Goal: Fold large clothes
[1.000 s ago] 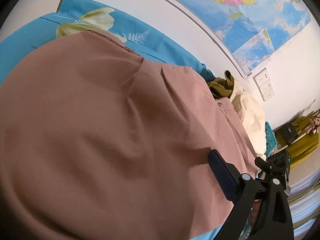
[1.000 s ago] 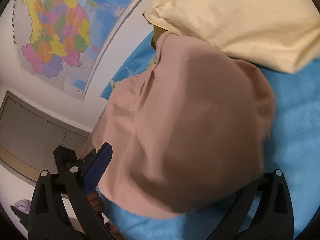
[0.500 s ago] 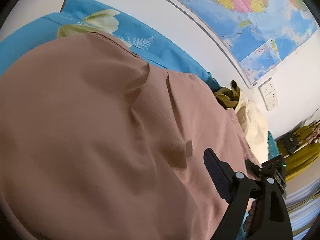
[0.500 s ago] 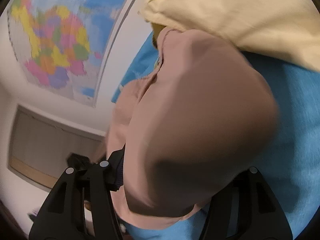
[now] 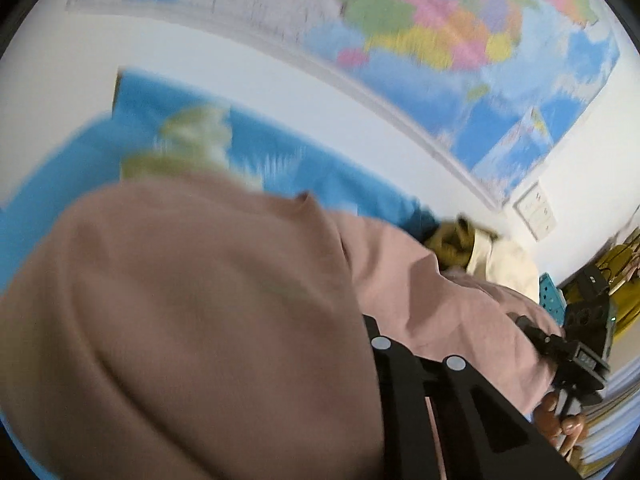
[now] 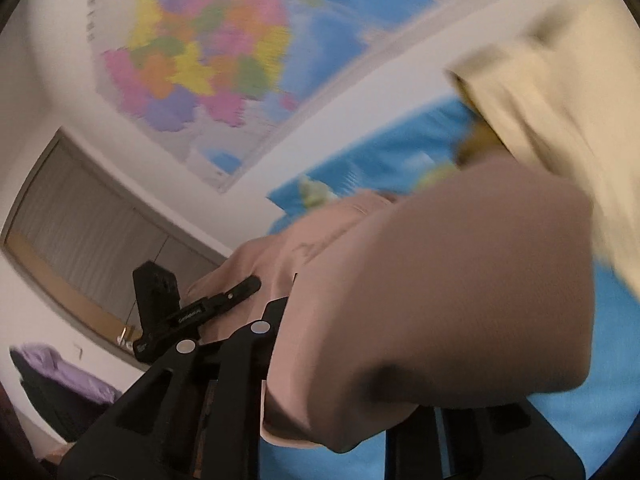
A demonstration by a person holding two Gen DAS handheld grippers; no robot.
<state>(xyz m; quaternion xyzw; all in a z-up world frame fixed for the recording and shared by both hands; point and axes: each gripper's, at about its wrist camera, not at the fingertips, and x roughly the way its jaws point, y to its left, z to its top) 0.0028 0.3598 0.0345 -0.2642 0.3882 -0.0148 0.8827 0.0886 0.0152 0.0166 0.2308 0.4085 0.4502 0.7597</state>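
A large dusty-pink garment [image 5: 192, 312] fills the lower left of the left wrist view and drapes over my left gripper [image 5: 360, 344], which is shut on its edge. In the right wrist view the same pink garment [image 6: 460, 280] bulges over my right gripper [image 6: 360, 392], also shut on it. Both hold the cloth lifted above the blue bed sheet [image 6: 592, 424]. Fingertips are hidden under cloth. My right gripper also shows in the left wrist view [image 5: 576, 344], and my left gripper in the right wrist view [image 6: 224, 300].
A cream garment [image 6: 560, 88] lies on the bed to the right, with an olive one [image 5: 452, 240] beside it. A blue flowered pillow [image 5: 192, 144] sits by the wall. A coloured map [image 5: 440, 32] hangs on the white wall. A grey cupboard [image 6: 92, 220] stands left.
Both grippers have tilted upward and risen, taking the pink garment with them. Their jaws have closed in on the cloth. More wall and map show now; the frames are motion-blurred.
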